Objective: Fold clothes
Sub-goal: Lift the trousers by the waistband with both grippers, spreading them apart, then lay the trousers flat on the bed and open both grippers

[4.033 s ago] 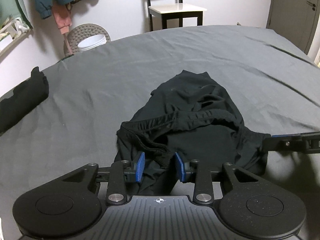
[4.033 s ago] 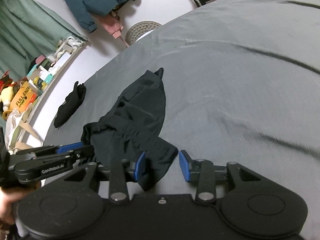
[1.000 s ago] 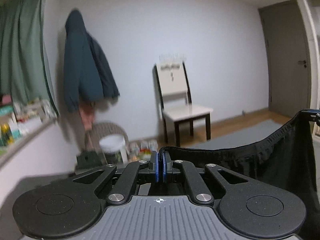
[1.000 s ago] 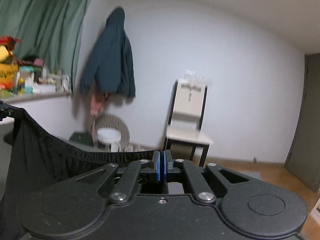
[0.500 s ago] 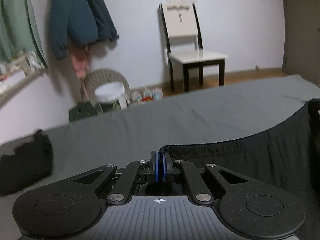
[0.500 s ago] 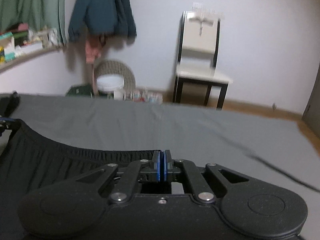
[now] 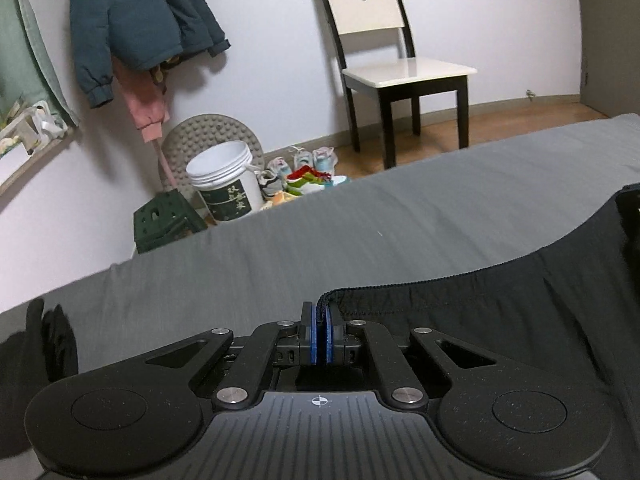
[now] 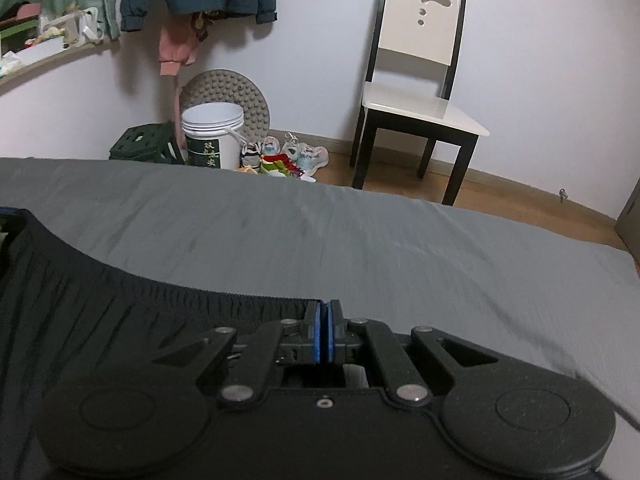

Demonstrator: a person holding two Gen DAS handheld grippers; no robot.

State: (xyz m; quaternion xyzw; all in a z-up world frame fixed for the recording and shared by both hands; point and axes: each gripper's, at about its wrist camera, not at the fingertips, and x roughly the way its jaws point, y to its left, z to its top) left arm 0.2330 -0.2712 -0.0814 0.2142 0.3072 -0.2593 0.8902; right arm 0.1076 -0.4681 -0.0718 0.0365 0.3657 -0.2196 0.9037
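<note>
A pair of black shorts point(image 7: 500, 312) with an elastic waistband is stretched between my two grippers, low over the grey bed point(image 7: 360, 224). My left gripper point(image 7: 319, 322) is shut on the left end of the waistband, blue pads pressed together. In the right wrist view the shorts point(image 8: 100, 312) spread to the left, and my right gripper point(image 8: 323, 320) is shut on the right end of the waistband. Part of the right gripper point(image 7: 630, 216) shows at the far right edge of the left wrist view. The lower part of the shorts is hidden under the gripper bodies.
Another dark garment point(image 7: 36, 344) lies on the bed at the left. Past the bed's far edge stand a white chair point(image 7: 396, 64), a white bucket point(image 7: 224, 184), a green stool point(image 7: 164, 220) and shoes point(image 7: 304, 172). A teal jacket point(image 7: 136, 20) hangs on the wall.
Both grippers closed on the waistband, lifted the shorts up off the bed, and have since come down toward the bed, so the grey sheet fills more of both views.
</note>
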